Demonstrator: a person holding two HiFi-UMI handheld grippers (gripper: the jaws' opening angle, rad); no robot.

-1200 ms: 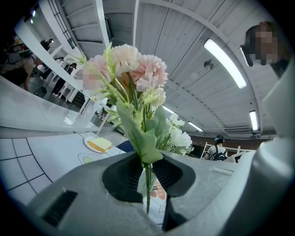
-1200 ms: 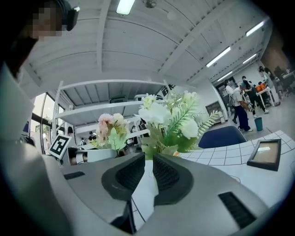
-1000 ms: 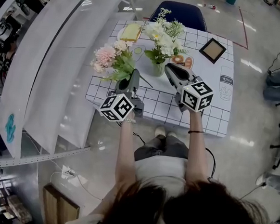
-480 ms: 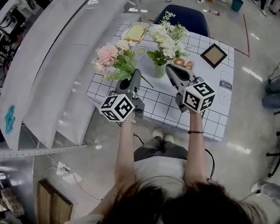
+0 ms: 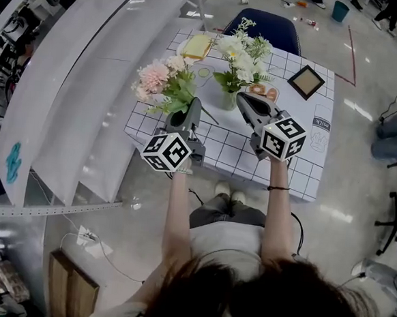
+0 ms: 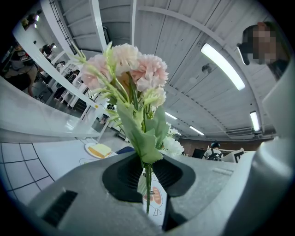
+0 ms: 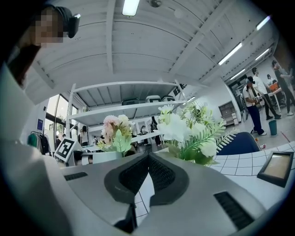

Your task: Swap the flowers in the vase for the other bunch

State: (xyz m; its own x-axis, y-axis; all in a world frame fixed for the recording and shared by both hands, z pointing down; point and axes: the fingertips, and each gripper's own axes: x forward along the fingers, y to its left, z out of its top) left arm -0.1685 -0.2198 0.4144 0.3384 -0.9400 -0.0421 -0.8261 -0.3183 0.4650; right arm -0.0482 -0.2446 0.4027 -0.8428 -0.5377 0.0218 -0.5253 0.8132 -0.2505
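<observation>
White gridded tablecloth (image 5: 300, 166) over the table; a brown picture frame (image 5: 306, 81) lying near its far right corner; a plate (image 5: 182, 51) with a yellow slice (image 5: 198, 46) at the far left edge; a blue chair (image 5: 270, 27) just behind; white shelving (image 5: 88, 77) along the left; a teal bucket (image 5: 341, 11) on the floor beyond.

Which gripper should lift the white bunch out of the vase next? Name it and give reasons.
Right, probably. The right gripper is empty, jaws shut, its tip beside the vase holding the white bunch. The left gripper is clamped on the stems of the pink bunch, so it is occupied.
</observation>
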